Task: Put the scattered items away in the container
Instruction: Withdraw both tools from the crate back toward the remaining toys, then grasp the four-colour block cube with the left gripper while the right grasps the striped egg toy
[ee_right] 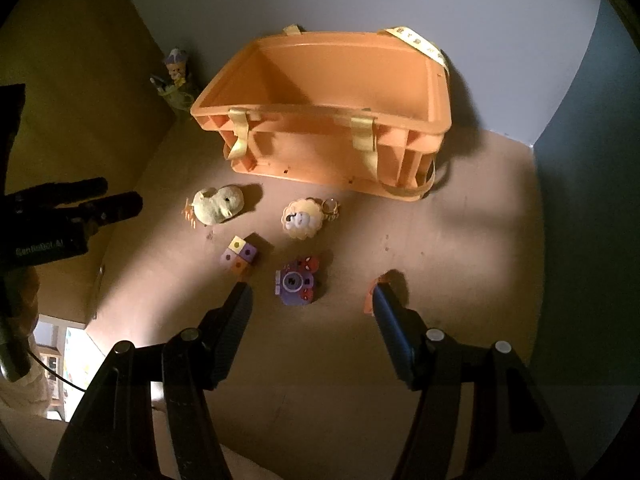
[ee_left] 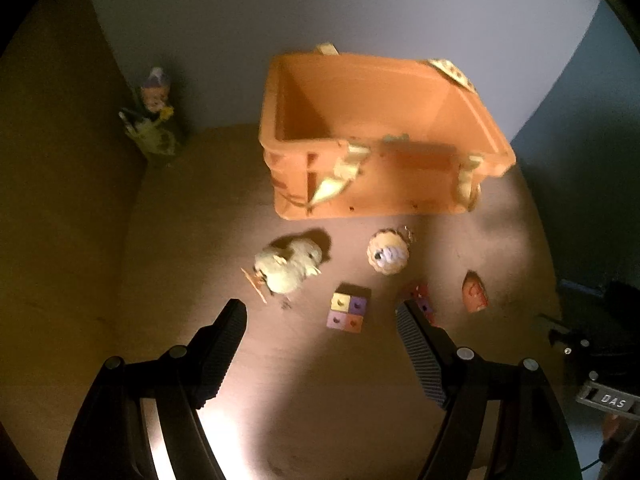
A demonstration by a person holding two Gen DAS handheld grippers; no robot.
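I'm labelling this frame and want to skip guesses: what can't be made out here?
- Orange piece, right wrist view: largely behind the right gripper finger.
- Purple toy camera, left wrist view: partly behind the left gripper finger.
- Orange crate: its floor is cut off by the near wall in both views.
- Figurine: dim and blurred.

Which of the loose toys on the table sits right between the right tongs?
The purple toy camera, framed between the open right tongs; the plush chick, sheep keychain and block lie farther off.
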